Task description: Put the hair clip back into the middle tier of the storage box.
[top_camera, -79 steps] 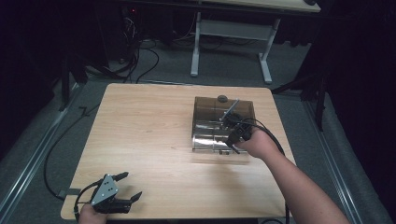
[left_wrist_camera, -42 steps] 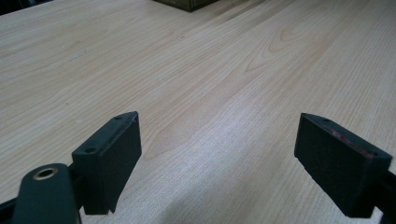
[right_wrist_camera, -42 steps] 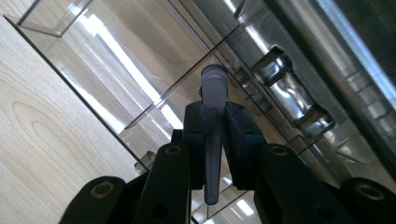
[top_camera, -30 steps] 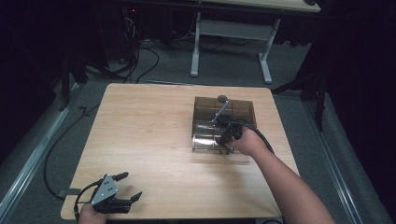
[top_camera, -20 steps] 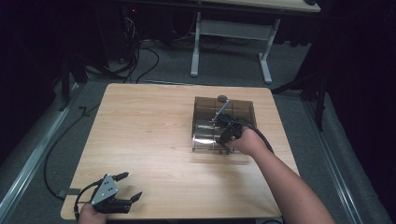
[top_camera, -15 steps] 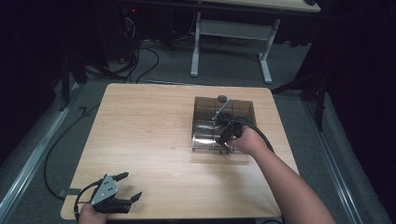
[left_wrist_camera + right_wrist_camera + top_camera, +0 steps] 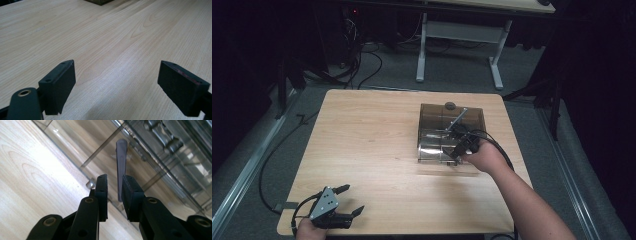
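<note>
Between the right hand-held gripper (image 7: 114,192) jaws: slim, dark, perhaps metal handle (image 7: 121,165).

Utensil (image 7: 121,162) seemingly inside clear box (image 7: 432,120), table's (image 7: 372,145) right.

The high view is lit from above onto the table (image 7: 377,150), so the wood comes out bright while the floor and everything around it is swallowed in near black. Soft shadows are thrown toward the near edge under the right gripper (image 7: 458,146) and the forearm. The picture is a bit soft and grainy overall. In the left gripper view the wood grain is rendered sharp, a pale glare patch is seen mid-table, and the near jaws are slightly blurred. In the right gripper view the clear organizer box (image 7: 160,152) is streaked with bright reflections and the far background is smeared out of focus.
</note>
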